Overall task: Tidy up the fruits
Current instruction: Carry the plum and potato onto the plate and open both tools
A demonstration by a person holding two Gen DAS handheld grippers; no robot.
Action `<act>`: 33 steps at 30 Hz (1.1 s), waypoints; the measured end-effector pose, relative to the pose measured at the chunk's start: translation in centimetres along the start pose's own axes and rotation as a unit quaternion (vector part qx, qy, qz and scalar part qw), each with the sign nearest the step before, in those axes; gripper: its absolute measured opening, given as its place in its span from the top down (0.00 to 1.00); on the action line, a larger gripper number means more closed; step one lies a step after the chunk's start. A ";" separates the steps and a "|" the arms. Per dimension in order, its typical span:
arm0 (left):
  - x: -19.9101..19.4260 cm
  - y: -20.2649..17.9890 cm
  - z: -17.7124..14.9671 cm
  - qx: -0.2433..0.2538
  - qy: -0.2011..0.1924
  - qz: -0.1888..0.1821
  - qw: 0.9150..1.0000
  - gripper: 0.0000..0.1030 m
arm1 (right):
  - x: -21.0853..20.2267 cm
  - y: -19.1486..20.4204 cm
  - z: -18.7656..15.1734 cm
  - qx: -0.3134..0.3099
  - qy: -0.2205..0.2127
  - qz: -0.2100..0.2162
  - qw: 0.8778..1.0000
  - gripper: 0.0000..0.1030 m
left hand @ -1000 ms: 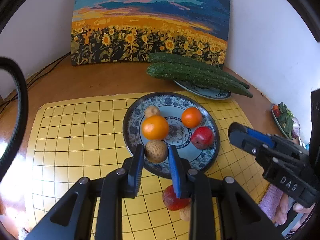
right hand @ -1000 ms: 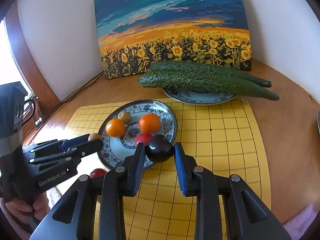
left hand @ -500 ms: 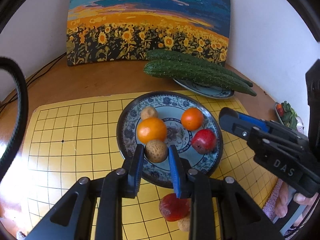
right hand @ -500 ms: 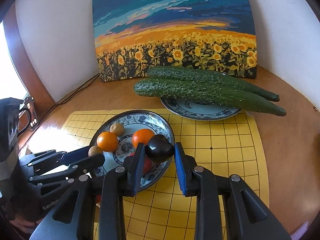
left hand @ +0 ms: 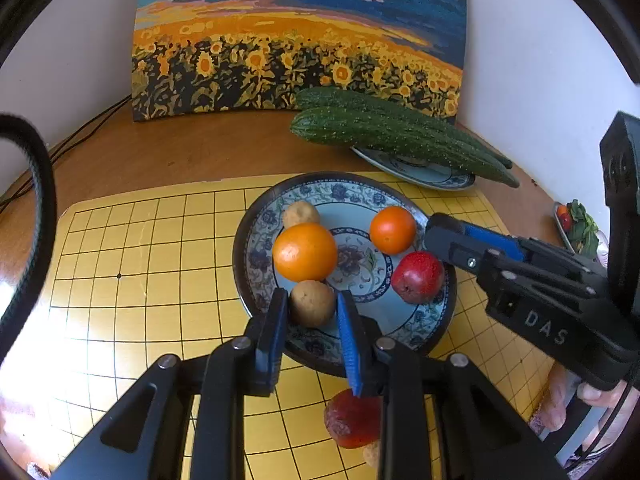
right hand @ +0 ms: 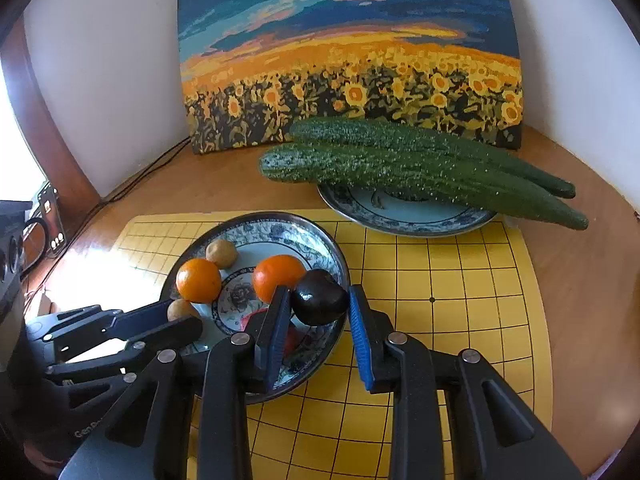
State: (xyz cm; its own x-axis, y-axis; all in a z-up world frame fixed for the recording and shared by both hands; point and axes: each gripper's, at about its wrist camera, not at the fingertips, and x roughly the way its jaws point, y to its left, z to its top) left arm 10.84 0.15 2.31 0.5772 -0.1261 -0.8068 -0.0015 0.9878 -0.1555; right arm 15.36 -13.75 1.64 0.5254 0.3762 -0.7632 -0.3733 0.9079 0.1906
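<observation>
Left gripper (left hand: pixel 312 312): its jaws are clenched on a small tan fruit (left hand: pixel 313 303), held above the near part of the patterned plate (left hand: pixel 256 264).
Right gripper (right hand: pixel 318 304): its jaws grasp a dark plum (right hand: pixel 320 298) over the right rim of the same plate; in the left wrist view this gripper reaches in from the right, its tips beside the red fruit (left hand: pixel 418 277).
Plate contents: two oranges, the larger (left hand: pixel 305 252) toward the left and the smaller (left hand: pixel 393 229) toward the right, a second tan fruit (left hand: pixel 301 214) at the far side, and the red fruit on the right.
Off the plate: another red fruit (left hand: pixel 352 418) lies on the yellow grid mat (left hand: pixel 140 280) just in front of the plate, partly hidden by the left gripper's frame, with a pale fruit peeping out beside it.
Second plate (right hand: pixel 404 216): stands at the mat's far edge and carries two long cucumbers (right hand: pixel 420 172) that overhang it on both sides.
Bench (left hand: pixel 200 148): brown wood, with cables trailing at the left.
Background: a sunflower painting (right hand: pixel 348 60) leans on the white wall behind the cucumbers.
Person: fingers show at the lower right of the left wrist view, gripping the right gripper's handle.
</observation>
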 end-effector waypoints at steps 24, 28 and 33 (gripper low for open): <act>-1.5 -0.2 -0.4 -0.009 -0.006 -0.006 1.000 0.70 | -0.7 0.3 -0.2 0.006 -0.014 0.011 1.000 0.59; -2.3 -0.1 -0.8 -0.010 -0.008 -0.008 1.000 0.70 | -1.5 0.2 -0.7 0.009 -0.014 0.006 1.000 0.59; -3.1 -0.1 -1.5 -0.011 -0.006 -0.011 1.000 0.70 | -2.8 0.6 -1.4 0.010 -0.016 0.005 1.000 0.59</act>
State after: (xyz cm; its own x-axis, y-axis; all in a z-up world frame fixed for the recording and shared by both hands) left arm 7.84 0.28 3.98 0.5876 -0.1456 -0.7959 -0.0079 0.9826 -0.1855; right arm 12.62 -14.53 3.04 0.5457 0.3898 -0.7418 -0.3631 0.9078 0.2099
